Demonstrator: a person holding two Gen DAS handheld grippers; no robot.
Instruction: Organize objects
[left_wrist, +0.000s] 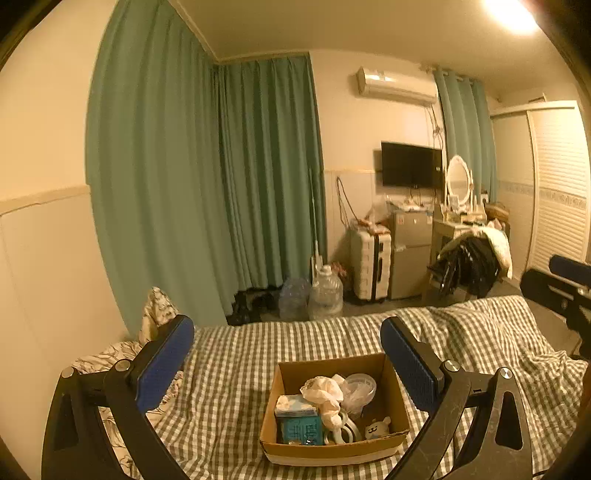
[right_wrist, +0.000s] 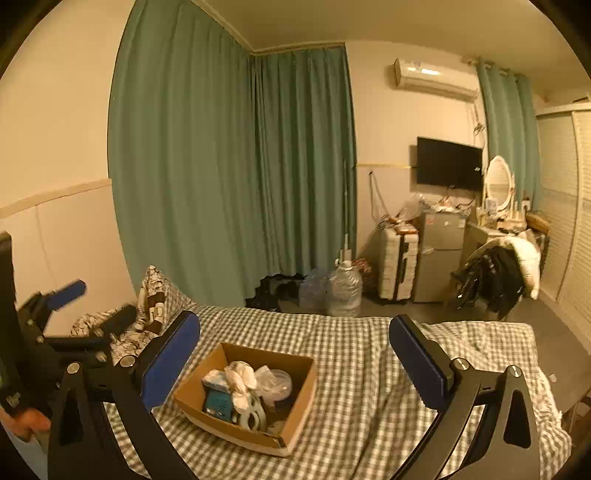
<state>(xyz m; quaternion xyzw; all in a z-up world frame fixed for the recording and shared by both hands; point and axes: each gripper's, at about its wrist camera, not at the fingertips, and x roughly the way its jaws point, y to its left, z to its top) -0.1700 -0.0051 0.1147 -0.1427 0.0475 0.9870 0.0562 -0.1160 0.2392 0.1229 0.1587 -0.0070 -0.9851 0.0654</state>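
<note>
An open cardboard box (left_wrist: 391, 391) sits on the checked bed. It holds a blue tissue pack (left_wrist: 299, 421), a crumpled white cloth (left_wrist: 323, 393), a clear plastic lid (left_wrist: 358, 387), a tape roll (left_wrist: 345, 428) and a small white bear figure (left_wrist: 378, 428). My left gripper (left_wrist: 288, 354) is open and empty, above and behind the box. The box also shows in the right wrist view (right_wrist: 299, 398), low between the fingers of my right gripper (right_wrist: 295, 354), which is open and empty. The left gripper (right_wrist: 74, 306) shows at the left there.
The bed has a grey checked sheet (left_wrist: 258, 350) and a patterned pillow (right_wrist: 155, 295) at its left end against the wall. Beyond the bed stand water jugs (left_wrist: 325, 295), a suitcase (left_wrist: 369, 266), a small fridge (left_wrist: 410, 254) and a chair with clothes (left_wrist: 472, 262).
</note>
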